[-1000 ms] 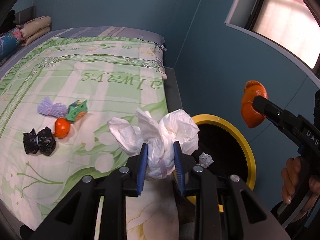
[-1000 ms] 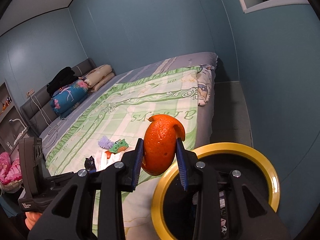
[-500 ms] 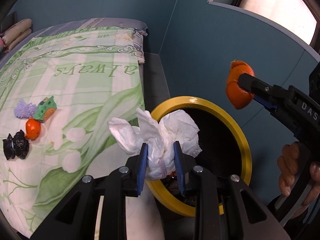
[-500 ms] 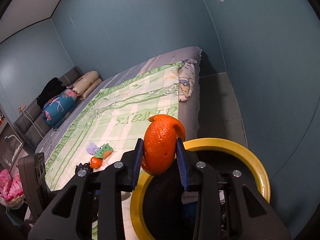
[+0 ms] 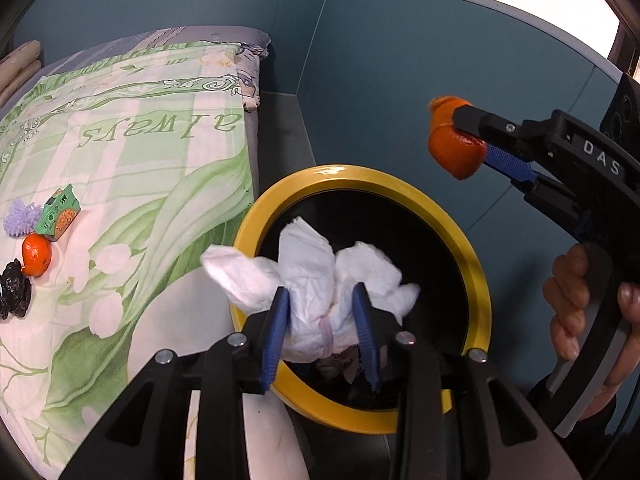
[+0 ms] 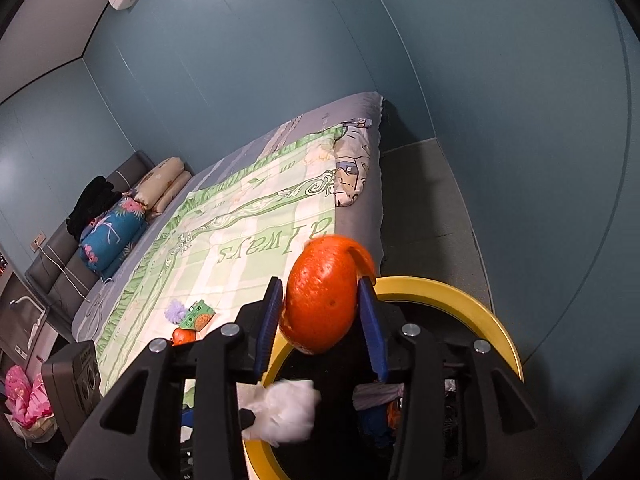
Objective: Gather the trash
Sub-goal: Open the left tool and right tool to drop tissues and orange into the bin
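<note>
My left gripper (image 5: 322, 336) is shut on a crumpled white tissue (image 5: 316, 280) and holds it over the near-left part of the yellow-rimmed black bin (image 5: 476, 264). My right gripper (image 6: 322, 312) is shut on an orange peel (image 6: 320, 300) and holds it above the bin's rim (image 6: 460, 296); the peel also shows in the left wrist view (image 5: 454, 148), above the bin's far right. The tissue shows below the right gripper (image 6: 286, 410). Some trash lies inside the bin (image 5: 340, 362).
On the green bedspread (image 5: 132, 168) lie a small orange (image 5: 36, 254), a black crumpled bag (image 5: 14, 294), a green packet (image 5: 58, 216) and a purple spiky ball (image 5: 22, 216). A blue wall stands behind the bin. Pillows (image 6: 116, 224) are at the bed's head.
Both grippers moved toward the bin. The tissue now hangs over the bin's opening, and the peel has come over the rim. Both holds are unchanged.
</note>
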Action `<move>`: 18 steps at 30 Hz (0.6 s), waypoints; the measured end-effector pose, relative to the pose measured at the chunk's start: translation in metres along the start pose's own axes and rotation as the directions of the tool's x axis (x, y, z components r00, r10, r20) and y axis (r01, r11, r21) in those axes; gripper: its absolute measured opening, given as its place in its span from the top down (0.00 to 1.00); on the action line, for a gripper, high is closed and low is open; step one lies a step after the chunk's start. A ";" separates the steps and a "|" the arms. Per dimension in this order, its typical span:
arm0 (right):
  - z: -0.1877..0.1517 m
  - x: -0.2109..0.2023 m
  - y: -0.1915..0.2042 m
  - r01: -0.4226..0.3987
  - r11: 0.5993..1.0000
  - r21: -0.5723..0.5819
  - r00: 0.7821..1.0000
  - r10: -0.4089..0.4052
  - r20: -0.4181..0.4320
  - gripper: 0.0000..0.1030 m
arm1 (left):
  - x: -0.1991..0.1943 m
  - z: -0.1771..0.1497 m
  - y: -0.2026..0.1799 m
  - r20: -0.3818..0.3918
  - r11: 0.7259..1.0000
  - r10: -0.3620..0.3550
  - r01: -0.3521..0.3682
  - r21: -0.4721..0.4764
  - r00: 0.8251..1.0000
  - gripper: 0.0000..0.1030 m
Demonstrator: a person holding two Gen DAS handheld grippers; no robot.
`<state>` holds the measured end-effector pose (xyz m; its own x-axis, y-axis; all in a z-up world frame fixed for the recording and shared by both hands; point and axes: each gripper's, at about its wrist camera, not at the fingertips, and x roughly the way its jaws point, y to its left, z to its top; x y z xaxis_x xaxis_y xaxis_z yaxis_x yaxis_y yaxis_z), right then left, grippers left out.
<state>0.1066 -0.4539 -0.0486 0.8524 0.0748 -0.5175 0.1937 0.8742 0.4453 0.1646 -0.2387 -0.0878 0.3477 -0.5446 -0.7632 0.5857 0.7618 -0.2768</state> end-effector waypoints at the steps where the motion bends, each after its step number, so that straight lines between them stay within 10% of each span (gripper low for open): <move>1: 0.000 -0.001 0.000 0.000 1.000 0.001 1.000 0.000 0.004 0.63 | 0.000 0.000 0.000 0.003 1.000 0.001 -0.001 0.000 1.000 0.62; 18: 0.008 -0.002 0.019 -0.047 0.999 -0.027 0.999 0.047 0.010 0.43 | -0.036 0.005 0.051 0.092 0.990 0.117 -0.109 -0.091 0.989 0.28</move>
<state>0.1123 -0.4416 -0.0335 0.8656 0.1106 -0.4884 0.1408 0.8822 0.4493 0.1852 -0.1819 -0.0715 0.4796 -0.4815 -0.7336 0.4752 0.8453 -0.2442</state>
